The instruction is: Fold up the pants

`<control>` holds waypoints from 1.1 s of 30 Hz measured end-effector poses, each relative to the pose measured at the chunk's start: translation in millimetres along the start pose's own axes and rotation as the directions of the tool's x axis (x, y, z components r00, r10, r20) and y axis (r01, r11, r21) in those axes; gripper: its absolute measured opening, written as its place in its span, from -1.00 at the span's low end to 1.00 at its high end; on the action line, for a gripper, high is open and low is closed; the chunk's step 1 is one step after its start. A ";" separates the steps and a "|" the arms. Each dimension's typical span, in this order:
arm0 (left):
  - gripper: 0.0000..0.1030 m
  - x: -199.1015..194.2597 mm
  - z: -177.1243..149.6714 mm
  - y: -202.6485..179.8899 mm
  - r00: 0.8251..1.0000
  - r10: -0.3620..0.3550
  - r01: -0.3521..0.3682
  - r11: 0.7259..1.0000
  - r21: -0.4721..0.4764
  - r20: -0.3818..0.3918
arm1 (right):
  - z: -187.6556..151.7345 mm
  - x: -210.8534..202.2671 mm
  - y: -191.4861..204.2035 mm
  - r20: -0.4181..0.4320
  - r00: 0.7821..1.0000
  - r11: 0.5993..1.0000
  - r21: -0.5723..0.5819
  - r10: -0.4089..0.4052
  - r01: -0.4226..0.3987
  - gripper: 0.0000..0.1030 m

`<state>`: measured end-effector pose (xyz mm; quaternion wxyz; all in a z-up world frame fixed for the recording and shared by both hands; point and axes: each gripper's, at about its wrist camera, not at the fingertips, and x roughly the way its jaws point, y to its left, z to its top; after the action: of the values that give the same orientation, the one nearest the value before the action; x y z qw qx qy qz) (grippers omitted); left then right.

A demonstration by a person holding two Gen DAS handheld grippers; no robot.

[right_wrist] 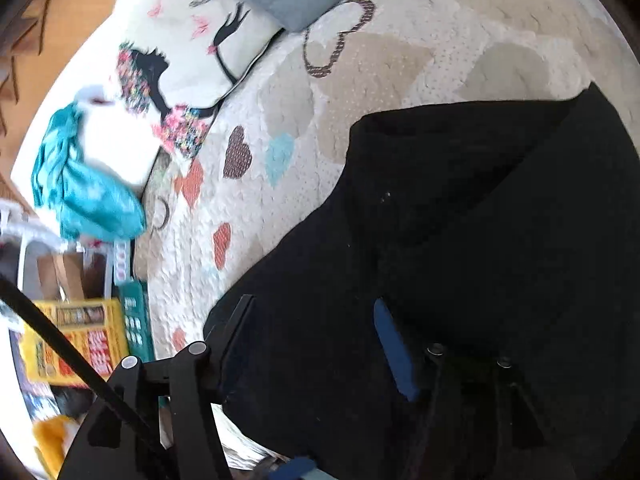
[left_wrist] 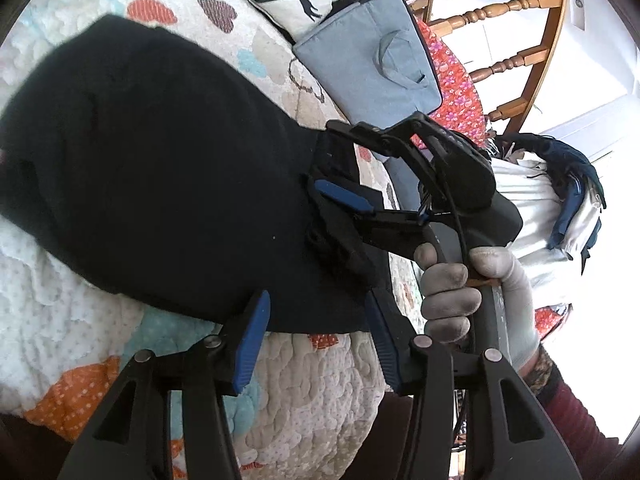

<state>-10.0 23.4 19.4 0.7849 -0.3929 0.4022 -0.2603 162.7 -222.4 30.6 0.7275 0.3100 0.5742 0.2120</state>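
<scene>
The black pants [left_wrist: 152,168] lie folded over on a quilted heart-pattern bedspread [left_wrist: 304,376]. My left gripper [left_wrist: 320,340] is open at the pants' near edge, its blue-padded fingers [left_wrist: 250,344] apart with cloth between them. The right gripper [left_wrist: 352,212], held by a gloved hand, rests on the pants; I cannot tell whether it grips cloth. In the right wrist view the pants [right_wrist: 460,240] fill the lower right and my right gripper [right_wrist: 316,340] has its fingers apart over the black cloth.
A grey bag [left_wrist: 376,60] and a printed pillow [right_wrist: 188,52] lie at the bed's far side. A wooden chair [left_wrist: 508,32] stands beyond. A teal cloth [right_wrist: 84,188] and yellow boxes [right_wrist: 76,340] sit off the bed's edge.
</scene>
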 end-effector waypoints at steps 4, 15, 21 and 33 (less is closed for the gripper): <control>-0.07 -35.8 2.6 -7.8 0.995 -0.009 0.010 1.000 -0.009 0.098 | -4.4 -1.6 29.2 -0.013 0.992 0.984 -0.130 -0.126 0.123 0.29; -0.02 -87.0 8.1 52.8 0.942 0.257 -0.180 0.930 -0.320 0.217 | -40.6 40.0 143.1 -0.147 0.956 0.863 -0.482 -0.254 0.155 0.47; 0.20 -75.3 15.4 63.1 0.945 0.205 -0.105 0.928 -0.357 0.256 | -59.9 94.8 181.6 -0.203 0.889 0.765 -0.607 -0.411 0.215 0.47; 0.52 -75.0 19.6 68.3 0.950 0.077 0.029 0.943 -0.331 0.303 | -57.9 182.1 203.6 -0.267 0.717 0.667 -0.654 -0.644 0.356 0.70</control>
<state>-27.9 123.7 2.2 0.7645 -0.5502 0.3160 -0.1141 162.1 56.7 35.2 0.6491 -0.1558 0.7102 0.2237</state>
